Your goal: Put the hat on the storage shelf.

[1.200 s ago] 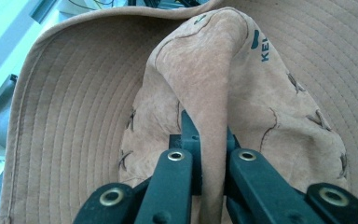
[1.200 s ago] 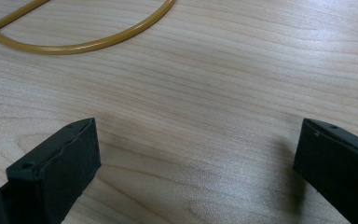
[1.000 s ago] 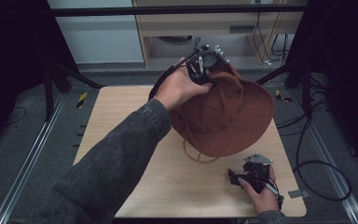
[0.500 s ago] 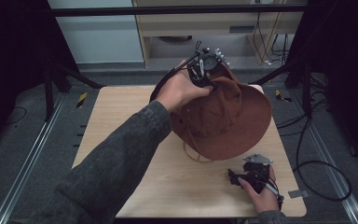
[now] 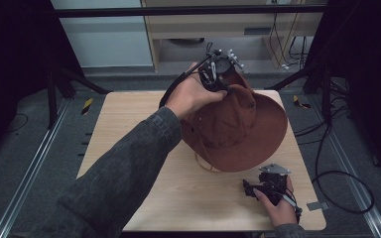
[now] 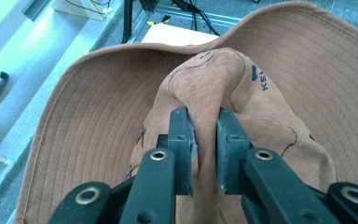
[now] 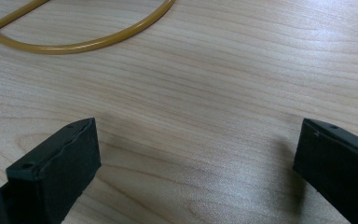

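A brown wide-brimmed hat (image 5: 243, 131) hangs over the far right part of the wooden table (image 5: 124, 134). My left gripper (image 5: 219, 74) is shut on a fold of its crown, at the hat's far top edge. In the left gripper view the jaws (image 6: 205, 135) pinch the brown fabric, with the hat's (image 6: 307, 88) stitched brim spread behind. A gold wire ring (image 5: 204, 166) lies on the table under the hat's near edge. My right gripper (image 5: 252, 188) rests low at the table's front right. It (image 7: 196, 168) is open over bare wood, with the gold ring (image 7: 98, 41) just beyond it.
A wooden shelf unit (image 5: 218, 25) stands behind the table, with cables (image 5: 287, 44) on the floor beside it. More cables (image 5: 342, 173) trail on the floor to the right. Dark frame posts stand at both sides.
The hat has tilted and its brim has swung slightly, while my left gripper dipped a little with it. The right gripper has stayed put.
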Motion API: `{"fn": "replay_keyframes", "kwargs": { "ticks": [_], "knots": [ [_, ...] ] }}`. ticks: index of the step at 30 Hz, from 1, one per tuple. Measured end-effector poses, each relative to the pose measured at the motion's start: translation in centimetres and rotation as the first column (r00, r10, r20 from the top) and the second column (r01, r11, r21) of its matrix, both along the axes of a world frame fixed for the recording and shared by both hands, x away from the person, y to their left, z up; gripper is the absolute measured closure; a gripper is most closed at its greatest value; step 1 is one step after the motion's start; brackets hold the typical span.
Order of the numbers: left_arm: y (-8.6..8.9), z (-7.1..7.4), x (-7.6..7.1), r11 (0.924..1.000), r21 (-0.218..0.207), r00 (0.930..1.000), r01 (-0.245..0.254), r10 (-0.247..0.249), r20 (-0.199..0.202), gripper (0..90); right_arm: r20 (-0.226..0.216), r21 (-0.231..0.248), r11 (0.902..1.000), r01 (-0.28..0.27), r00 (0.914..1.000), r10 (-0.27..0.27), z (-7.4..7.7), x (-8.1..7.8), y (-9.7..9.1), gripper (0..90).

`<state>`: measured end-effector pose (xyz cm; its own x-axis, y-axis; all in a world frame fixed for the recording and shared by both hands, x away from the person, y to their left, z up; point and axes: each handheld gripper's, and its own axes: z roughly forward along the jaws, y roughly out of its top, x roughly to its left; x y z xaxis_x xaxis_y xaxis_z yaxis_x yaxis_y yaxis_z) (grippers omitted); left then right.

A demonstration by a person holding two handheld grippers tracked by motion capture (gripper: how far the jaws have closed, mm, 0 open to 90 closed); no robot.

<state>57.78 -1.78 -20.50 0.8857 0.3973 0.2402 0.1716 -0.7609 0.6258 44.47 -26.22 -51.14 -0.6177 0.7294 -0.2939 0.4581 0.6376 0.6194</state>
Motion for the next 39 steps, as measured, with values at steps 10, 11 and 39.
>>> {"fn": "replay_keyframes", "kwargs": {
  "ticks": [10,11,39],
  "knots": [
    [0.5,0.2,0.0,1.0000,-0.001,1.0000,-0.002,0.002,0.005,77.0,-0.001,-0.001,1.0000,0.000,1.0000,0.000,0.0,0.0,0.0,0.4],
    [0.5,0.2,0.0,1.0000,-0.001,1.0000,-0.003,0.003,0.005,76.8,-0.001,0.000,1.0000,0.000,1.0000,0.000,0.0,0.0,0.0,0.4],
    [5.6,0.2,-4.1,0.9868,-0.161,0.9969,0.021,-0.009,0.078,13.7,0.000,-0.001,1.0000,0.000,1.0000,0.000,0.0,0.0,0.0,0.5]
  ]
}}
